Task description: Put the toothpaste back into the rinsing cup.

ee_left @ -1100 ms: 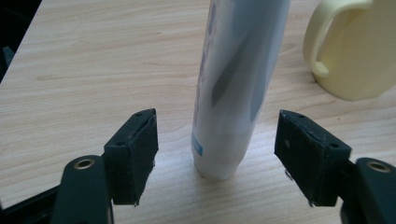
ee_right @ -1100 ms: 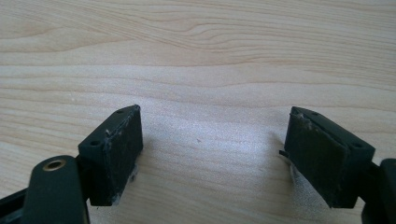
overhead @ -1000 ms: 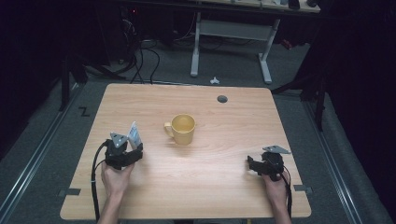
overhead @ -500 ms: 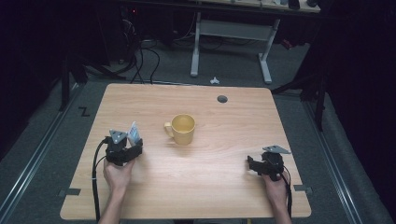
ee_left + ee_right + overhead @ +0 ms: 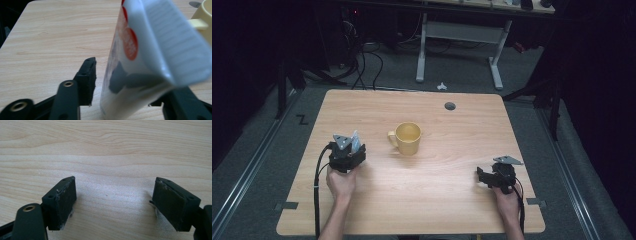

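Pouch point(image 5: 140, 57), a small white sachet with red printed circles, stands between the jaws of the left hand-held gripper point(image 5: 353, 148), just left of the yellow mug point(image 5: 407, 138) on the wooden surface point(image 5: 437, 200). Those jaws have just been closing around it; in the left gripper view a sliver of gap shows at the left pad, so it looks not yet firmly pinched. Held upright this near the mug, it is probably meant to be tipped into it. Well to the right of the mug, the right hand-held gripper point(image 5: 484, 176) rests low over bare wood, jaws wide apart and holding nothing, apparently waiting.
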Action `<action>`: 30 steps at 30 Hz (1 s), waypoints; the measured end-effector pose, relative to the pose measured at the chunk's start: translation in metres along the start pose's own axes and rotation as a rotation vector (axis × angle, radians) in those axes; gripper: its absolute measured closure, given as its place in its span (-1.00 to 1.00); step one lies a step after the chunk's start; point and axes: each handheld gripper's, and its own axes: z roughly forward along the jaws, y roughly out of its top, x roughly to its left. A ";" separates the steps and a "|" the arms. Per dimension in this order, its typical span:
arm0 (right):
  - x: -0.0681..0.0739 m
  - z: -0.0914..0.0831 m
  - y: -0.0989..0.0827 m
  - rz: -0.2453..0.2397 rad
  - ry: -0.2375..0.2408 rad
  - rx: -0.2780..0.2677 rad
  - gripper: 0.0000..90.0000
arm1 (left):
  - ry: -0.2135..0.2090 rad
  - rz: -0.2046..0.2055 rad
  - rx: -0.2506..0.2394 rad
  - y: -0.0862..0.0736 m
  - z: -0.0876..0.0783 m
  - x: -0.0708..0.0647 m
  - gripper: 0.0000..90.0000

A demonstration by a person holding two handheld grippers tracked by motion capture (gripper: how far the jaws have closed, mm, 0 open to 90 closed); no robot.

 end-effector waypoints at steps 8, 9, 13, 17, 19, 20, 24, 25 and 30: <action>0.000 0.000 0.000 0.000 0.001 0.000 -0.57 | -0.002 0.015 -0.002 -0.001 0.002 -0.002 0.33; 0.000 0.000 0.000 0.000 0.001 0.000 -0.57 | -0.003 0.017 -0.001 -0.001 0.002 -0.002 0.34; 0.000 0.000 0.000 0.000 0.001 0.000 -0.57 | -0.010 0.021 -0.003 -0.001 0.002 -0.001 0.38; 0.000 0.000 0.000 0.000 0.001 0.000 -0.57 | -0.025 0.018 0.000 0.000 0.001 0.001 0.42; 0.000 0.000 0.000 0.000 0.001 0.000 -0.57 | -0.027 0.025 0.001 0.000 0.001 0.001 0.44; 0.000 0.000 0.000 -0.001 0.001 0.000 -0.57 | -0.030 0.028 0.002 -0.001 0.000 0.002 0.45; 0.000 0.000 0.000 -0.002 0.002 0.000 -0.57 | -0.037 0.041 0.005 -0.001 -0.001 0.002 0.47; 0.000 0.000 0.000 -0.002 0.001 0.000 -0.57 | -0.040 0.042 0.006 -0.001 -0.001 0.003 0.47; 0.000 0.000 0.000 -0.002 0.002 0.000 -0.57 | -0.067 0.042 -0.013 0.000 -0.006 0.002 0.47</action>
